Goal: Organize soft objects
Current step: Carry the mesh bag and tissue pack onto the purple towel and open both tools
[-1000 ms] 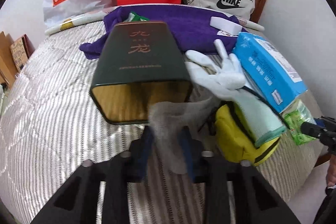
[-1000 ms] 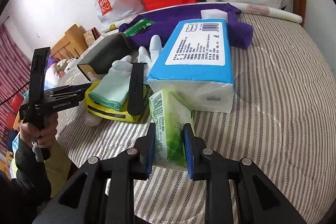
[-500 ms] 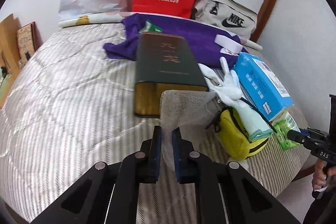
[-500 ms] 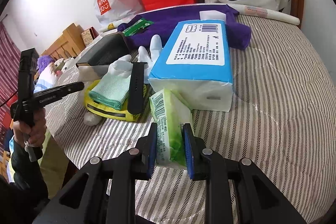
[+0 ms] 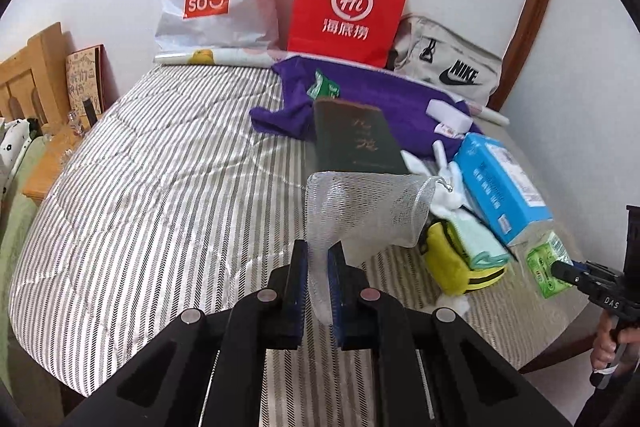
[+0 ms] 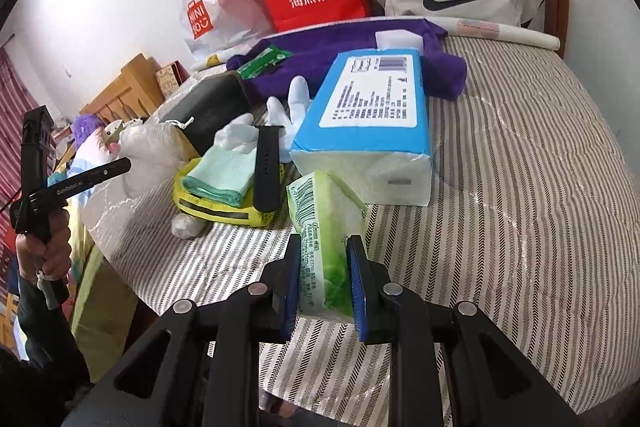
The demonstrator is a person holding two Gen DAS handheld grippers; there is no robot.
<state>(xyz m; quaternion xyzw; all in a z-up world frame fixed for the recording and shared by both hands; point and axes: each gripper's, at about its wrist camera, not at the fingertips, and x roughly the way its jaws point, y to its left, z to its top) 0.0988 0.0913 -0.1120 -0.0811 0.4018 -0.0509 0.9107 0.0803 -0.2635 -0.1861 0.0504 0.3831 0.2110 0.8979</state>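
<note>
The white mesh pouch (image 5: pixel 368 215) is pinched by its lower corner between the fingers of the left gripper (image 5: pixel 318 283), which are closed almost fully on the thin net; the rest of the pouch is carried up and ahead of the fingers, clear of the striped bed (image 5: pixel 160 195), its long axis running across the view toward the dark green box (image 5: pixel 356 143) just behind it. The green tissue pack (image 6: pixel 324 239) is clamped between the fingers of the right gripper (image 6: pixel 323 279), narrowly parted around it, its length pointing away toward the blue tissue package (image 6: pixel 372 119). The open stretch of bed lies on the left gripper's side.
</note>
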